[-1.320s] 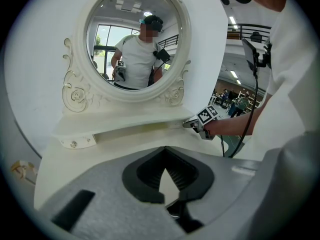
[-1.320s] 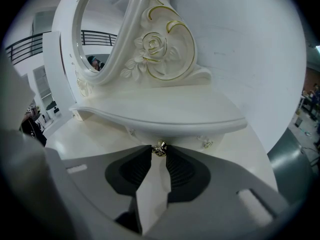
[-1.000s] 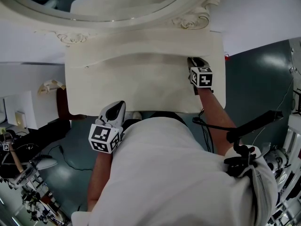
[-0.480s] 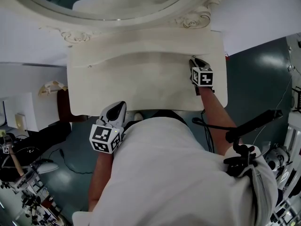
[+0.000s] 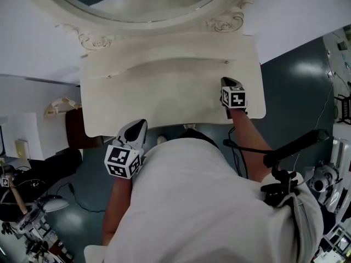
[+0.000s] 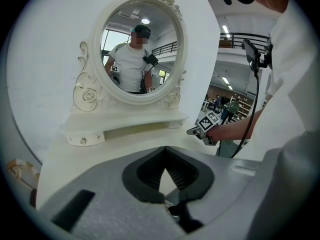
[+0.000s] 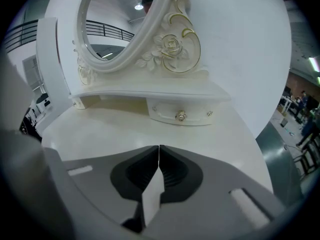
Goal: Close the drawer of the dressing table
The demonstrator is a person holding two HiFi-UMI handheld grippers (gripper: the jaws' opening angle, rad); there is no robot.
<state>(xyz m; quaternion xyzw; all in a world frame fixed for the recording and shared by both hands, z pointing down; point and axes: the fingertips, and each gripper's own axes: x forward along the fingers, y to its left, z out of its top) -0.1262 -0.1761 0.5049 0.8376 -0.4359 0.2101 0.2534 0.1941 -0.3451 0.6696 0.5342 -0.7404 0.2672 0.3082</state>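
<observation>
Hovering over dressing table (image 5: 164,100): right gripper (image 7: 159,147), jaws just closed, empty; left gripper (image 6: 165,147), jaws together, empty.

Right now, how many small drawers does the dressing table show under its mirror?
2. The left drawer sits under the shelf's left end, the right drawer under its right end. More may hide below the tabletop.

Probably a lab hall: balcony railing (image 7: 20,36), strip lights (image 6: 224,30), equipment stands (image 5: 30,221), floor cables (image 5: 74,189).
</observation>
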